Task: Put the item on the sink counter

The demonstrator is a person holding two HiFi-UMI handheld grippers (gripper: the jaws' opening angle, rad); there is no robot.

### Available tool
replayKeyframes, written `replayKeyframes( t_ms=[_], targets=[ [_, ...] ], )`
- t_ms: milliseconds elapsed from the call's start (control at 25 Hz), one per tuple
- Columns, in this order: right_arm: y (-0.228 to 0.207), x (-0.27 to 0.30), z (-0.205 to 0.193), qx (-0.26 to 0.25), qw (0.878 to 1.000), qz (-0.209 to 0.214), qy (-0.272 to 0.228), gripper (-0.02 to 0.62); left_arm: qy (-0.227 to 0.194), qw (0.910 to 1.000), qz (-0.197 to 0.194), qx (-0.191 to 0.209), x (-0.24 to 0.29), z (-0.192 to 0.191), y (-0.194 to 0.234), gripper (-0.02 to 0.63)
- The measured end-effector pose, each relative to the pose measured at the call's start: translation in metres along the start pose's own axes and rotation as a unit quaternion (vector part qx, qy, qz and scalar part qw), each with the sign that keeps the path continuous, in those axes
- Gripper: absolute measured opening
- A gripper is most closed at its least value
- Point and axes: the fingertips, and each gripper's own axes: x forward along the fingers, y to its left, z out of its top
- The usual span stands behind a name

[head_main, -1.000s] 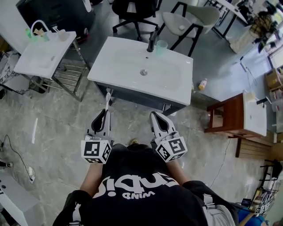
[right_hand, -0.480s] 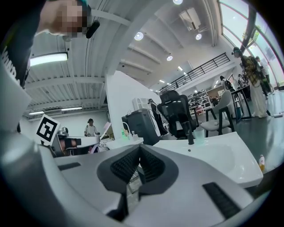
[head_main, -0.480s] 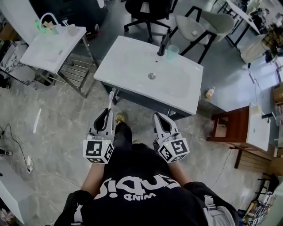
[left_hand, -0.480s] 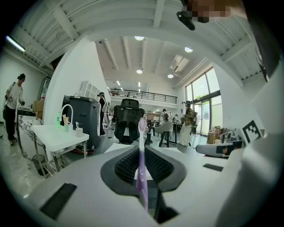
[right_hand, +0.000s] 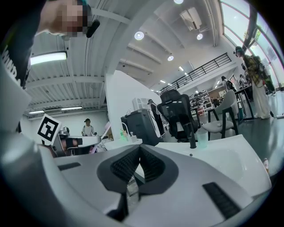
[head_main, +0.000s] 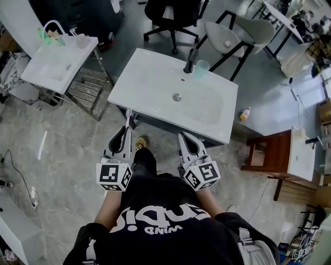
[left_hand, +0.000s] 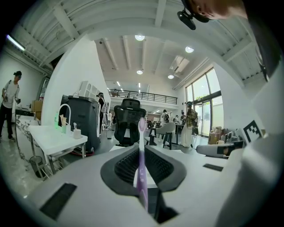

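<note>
A pale purple toothbrush (head_main: 127,122) (left_hand: 141,164) stands upright between the jaws of my left gripper (head_main: 123,138), which is shut on its handle; the brush head points toward the white sink counter (head_main: 150,72) just ahead. My right gripper (head_main: 187,144) hangs beside it, shut with nothing held, its tips (right_hand: 138,153) closed together. Both grippers sit just short of the counter's near edge. A black faucet (head_main: 190,60) and a green cup (head_main: 201,67) stand at the back of the counter, past the drain (head_main: 177,97).
A second smaller white sink stand (head_main: 57,64) with a wire shelf is at the left. Office chairs (head_main: 170,15) stand behind the counter. A wooden stool (head_main: 266,155) and a small bottle (head_main: 244,113) on the floor are at the right. Cables lie at far left.
The person has stepped closer to the sink counter; both grippers, still shut, now sit nearer its front edge, the toothbrush still held upright in the left one.
</note>
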Motion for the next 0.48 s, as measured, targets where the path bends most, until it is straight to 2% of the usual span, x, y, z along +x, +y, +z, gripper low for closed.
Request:
replayKeyframes(
  t_ms=[480],
  targets=[
    [-0.022,0.054,0.007,0.001,1.000,0.006,0.005,0.017,0.007,1.0000,-0.002,0.000,0.053,0.005,0.029,0.053]
  ],
)
